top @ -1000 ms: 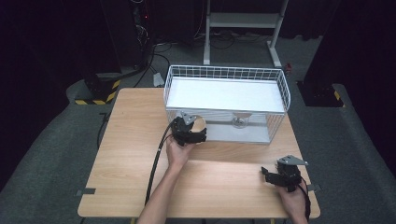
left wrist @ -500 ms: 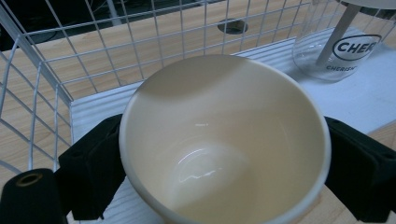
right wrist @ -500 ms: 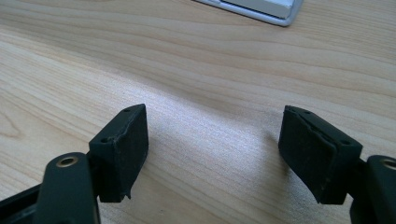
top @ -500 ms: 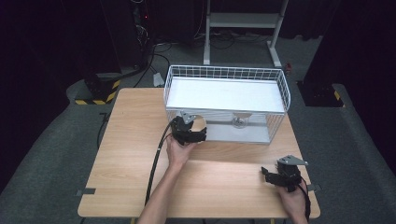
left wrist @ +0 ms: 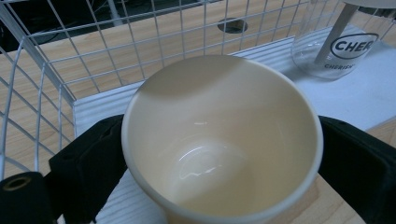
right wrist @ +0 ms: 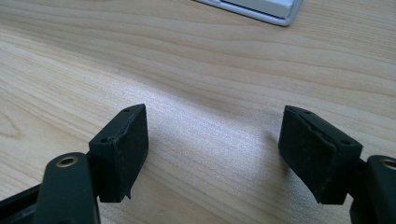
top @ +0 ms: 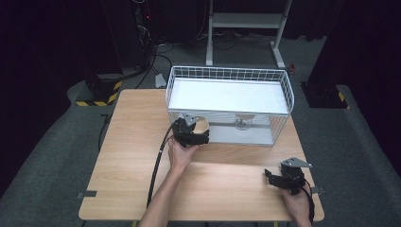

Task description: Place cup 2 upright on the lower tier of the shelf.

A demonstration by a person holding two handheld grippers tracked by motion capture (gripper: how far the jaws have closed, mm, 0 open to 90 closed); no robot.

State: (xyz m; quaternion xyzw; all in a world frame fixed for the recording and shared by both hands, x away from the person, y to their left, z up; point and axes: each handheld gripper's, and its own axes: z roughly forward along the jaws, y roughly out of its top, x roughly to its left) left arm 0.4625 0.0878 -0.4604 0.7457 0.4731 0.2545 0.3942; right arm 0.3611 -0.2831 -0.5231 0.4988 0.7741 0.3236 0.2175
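cup (left wrist: pixel 219 140): cream, glossy
basket (top: pixel 283 82): white wire grid
table (top: pixel 127 142): light wood grain
jaws: black

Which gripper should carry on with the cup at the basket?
Left. The left gripper has the cream cup between its just-opening jaws beside the wire basket; the right gripper sits empty, far off.

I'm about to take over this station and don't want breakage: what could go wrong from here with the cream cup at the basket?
1. The left gripper's jaws have just been opening around the cream cup; if it is not yet resting squarely, it might tip.
2. The cup sits close to the wire basket wall, so withdrawing the jaws could snag the mesh.
3. A clear glass stands nearby and might be knocked.
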